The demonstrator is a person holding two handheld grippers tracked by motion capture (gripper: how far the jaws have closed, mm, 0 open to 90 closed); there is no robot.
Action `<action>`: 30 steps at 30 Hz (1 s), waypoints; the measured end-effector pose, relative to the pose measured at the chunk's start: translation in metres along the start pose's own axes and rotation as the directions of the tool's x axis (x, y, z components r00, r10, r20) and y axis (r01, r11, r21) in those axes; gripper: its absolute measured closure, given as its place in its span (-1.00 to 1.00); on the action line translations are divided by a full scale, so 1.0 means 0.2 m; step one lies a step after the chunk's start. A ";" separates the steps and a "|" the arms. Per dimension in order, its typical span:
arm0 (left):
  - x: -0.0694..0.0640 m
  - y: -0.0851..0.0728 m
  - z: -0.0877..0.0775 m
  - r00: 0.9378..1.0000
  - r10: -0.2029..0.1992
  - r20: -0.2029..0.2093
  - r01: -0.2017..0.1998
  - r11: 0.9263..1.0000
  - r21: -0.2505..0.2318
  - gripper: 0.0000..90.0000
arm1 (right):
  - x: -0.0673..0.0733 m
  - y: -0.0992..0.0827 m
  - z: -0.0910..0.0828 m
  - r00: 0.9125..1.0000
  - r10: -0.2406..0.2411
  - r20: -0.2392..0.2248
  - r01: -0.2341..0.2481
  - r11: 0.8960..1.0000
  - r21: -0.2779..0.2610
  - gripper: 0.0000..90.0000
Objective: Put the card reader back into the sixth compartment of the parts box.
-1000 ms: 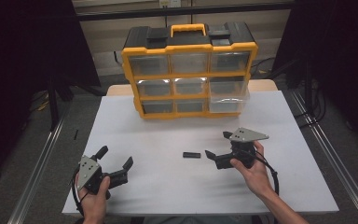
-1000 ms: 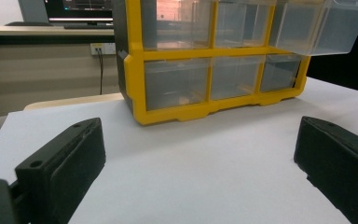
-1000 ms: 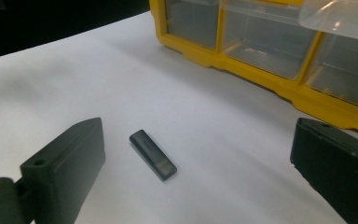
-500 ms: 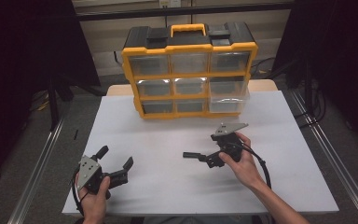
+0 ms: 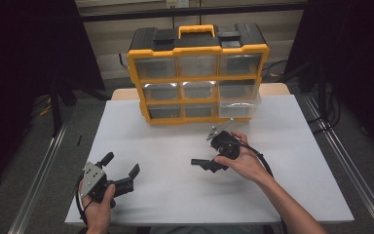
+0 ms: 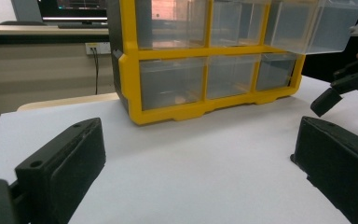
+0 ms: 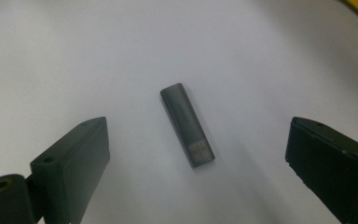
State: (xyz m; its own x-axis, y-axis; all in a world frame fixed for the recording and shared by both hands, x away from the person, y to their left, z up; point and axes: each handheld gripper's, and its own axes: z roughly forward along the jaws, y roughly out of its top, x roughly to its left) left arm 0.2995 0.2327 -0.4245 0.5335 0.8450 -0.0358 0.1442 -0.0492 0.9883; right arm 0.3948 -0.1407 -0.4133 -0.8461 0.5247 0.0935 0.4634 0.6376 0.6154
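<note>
A small dark grey stick [image 7: 186,123], like a USB drive, lies flat on the white table [image 5: 292,161]. My right gripper [image 7: 204,137] hangs over it, open, with one jaw on each side and neither touching it. From above, the stick [image 5: 195,161] shows as a dark sliver at the tip of the right gripper [image 5: 205,164], which a hand tips downward. My left gripper [image 5: 121,163] rests open and empty near the table's front left. Its own camera shows the left gripper [image 6: 198,149] aimed at the organiser.
A yellow and black drawer organiser [image 5: 197,73] with clear drawers stands at the back of the table. Its middle right drawer [image 5: 241,108] is pulled out. The organiser [image 6: 168,84] and the right gripper [image 6: 349,84] appear in the left gripper view.
The right gripper has moved left and tipped down, so its open jaws now straddle the stick. The left gripper has stayed put.
</note>
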 end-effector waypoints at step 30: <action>0.00 0.00 0.01 1.000 -0.007 0.007 0.007 1.000 -0.001 -0.95 | -0.04 0.13 0.18 0.990 -0.098 -0.105 0.126 0.946 0.300 0.36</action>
State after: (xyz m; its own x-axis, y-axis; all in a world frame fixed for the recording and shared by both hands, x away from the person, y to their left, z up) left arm 0.3004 0.2313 -0.4251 0.5381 0.8418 -0.0434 0.1468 -0.0429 0.9882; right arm 0.4234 -0.1093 -0.4260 -0.9105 0.3973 0.1143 0.4108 0.8381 0.3589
